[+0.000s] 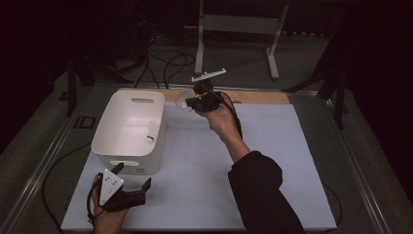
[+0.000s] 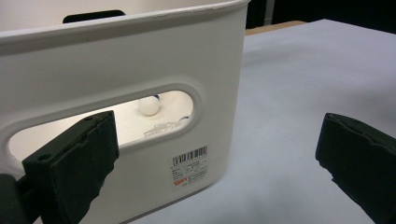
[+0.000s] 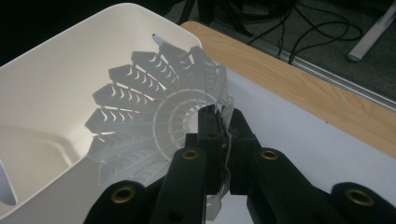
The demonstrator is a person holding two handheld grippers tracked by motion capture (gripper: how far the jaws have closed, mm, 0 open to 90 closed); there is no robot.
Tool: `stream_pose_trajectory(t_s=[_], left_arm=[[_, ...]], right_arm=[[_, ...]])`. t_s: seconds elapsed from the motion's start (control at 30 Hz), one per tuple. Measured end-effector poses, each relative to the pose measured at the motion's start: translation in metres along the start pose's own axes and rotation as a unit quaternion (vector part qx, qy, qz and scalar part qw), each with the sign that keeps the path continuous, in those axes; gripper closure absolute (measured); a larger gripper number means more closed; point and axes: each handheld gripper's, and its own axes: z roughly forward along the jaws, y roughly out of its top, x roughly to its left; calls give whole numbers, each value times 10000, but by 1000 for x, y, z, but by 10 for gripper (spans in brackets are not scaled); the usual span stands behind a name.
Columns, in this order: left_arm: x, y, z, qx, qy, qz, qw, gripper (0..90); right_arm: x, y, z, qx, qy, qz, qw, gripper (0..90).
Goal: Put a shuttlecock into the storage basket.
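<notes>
the right hand-held gripper [image 3: 223, 140] pinches a white plastic shuttlecock [image 3: 159, 121] by its skirt just beside the white plastic bin's [image 1: 127, 130] rim, likely to drop it in, while the left hand-held gripper [image 1: 130, 179] waits open on the bench [image 1: 204, 185].

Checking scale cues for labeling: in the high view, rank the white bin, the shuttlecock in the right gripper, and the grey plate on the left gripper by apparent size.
1. white bin
2. grey plate
3. shuttlecock, partly hidden by the right gripper, so unsure against the plate.
</notes>
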Motion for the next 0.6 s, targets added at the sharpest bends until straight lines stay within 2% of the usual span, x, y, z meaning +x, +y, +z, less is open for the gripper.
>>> stream_pose_trajectory(t_s=[0.6], left_arm=[[0, 0, 0, 17, 8, 2, 10000, 0]], right_arm=[[1, 8, 3, -75, 69, 106, 9999, 873]])
